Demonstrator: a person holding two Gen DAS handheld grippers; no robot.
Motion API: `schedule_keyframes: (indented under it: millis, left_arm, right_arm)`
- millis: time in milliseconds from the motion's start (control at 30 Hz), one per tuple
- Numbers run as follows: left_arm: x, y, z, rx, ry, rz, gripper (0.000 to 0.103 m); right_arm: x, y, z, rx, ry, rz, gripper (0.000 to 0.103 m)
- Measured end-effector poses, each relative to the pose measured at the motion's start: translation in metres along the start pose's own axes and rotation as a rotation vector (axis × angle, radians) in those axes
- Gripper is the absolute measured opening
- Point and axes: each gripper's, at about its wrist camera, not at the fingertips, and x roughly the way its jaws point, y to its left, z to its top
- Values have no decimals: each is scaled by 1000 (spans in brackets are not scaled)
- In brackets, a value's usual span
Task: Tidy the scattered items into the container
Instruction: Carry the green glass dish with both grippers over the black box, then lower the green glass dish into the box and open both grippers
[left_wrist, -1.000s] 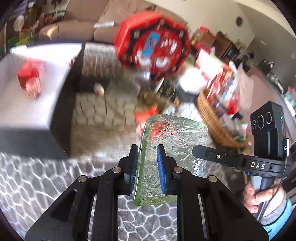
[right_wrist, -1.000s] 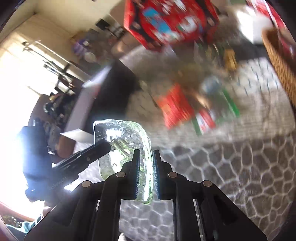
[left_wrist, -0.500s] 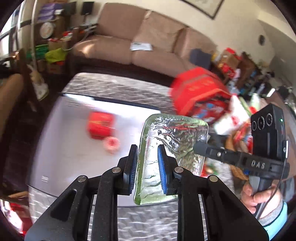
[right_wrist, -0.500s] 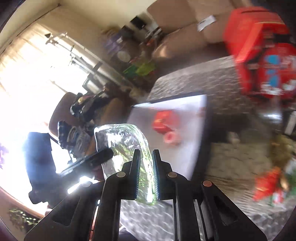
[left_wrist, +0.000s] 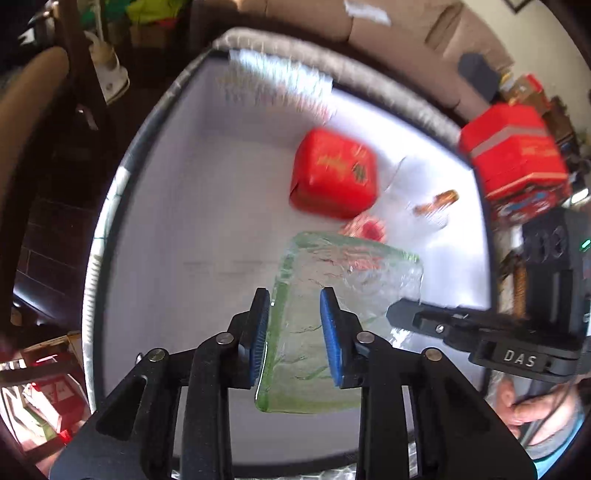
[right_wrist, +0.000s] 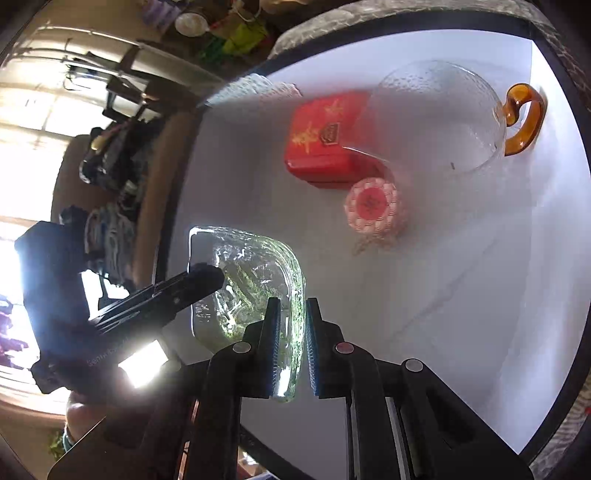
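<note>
A: Left claw (left_wrist: 292, 329): jaws opening around one rim of the glass dish (left_wrist: 343, 295); blue pads stand just off the glass, dish between them. Right claw (right_wrist: 290, 349): narrow, clamped on the opposite rim, glass edge pinched between its pads.

B: Where's the dish now?

A: Hanging over the white-lined container (left_wrist: 155, 236), low and tilted, near its 6 o'clock end in the left wrist view. Can't tell whether its far edge touches the floor of the box.

B: What's in there so far?

A: Red square tin (right_wrist: 325, 136) toward 12 o'clock from the dish. Round red-and-white patterned piece (right_wrist: 371, 205) just beside the tin, at about 1 o'clock from the dish. Clear glass cup with amber handle (right_wrist: 443, 118) on its side at 2 o'clock, touching or overlapping the tin, can't say which.

B: So how far along?

A: My read: three items in, dish nearly placed. Left side letting go, right side carrying the weight. A big red box (left_wrist: 517, 162) sits outside the rim at 2 o'clock in the left wrist view; whether it belongs to the job I can't say. More clutter may lie out of view.
</note>
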Motion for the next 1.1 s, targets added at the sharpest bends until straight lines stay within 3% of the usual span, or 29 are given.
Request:
schedule_keyframes:
  millis: [233,467,567,767,933,1033,1100]
  left_arm:
    - [36,7,13,6,100,85,29]
    - [53,19,27,-4,104,157,29]
    - [61,14,32,16,105,199,33]
    - [54,14,33,26,108,166,35]
    - [9,13,34,15,10,61,40]
    - [-16,16,28,18,-24,42,43]
    - [-25,18,33,22,-22,57,43]
  right_arm:
    - [41,7,22,-59,89,-161,15]
    - [71,17,43,-91,101,-225,15]
    - [78,17,49,-95,105,-243,17]
    - [83,17,64,-98,103,-287,19]
    - [64,34,59,-200,139,-262,44]
    - [59,48,47,-315,171,-309,51]
    - [67,53,39,-370,237,-323,50]
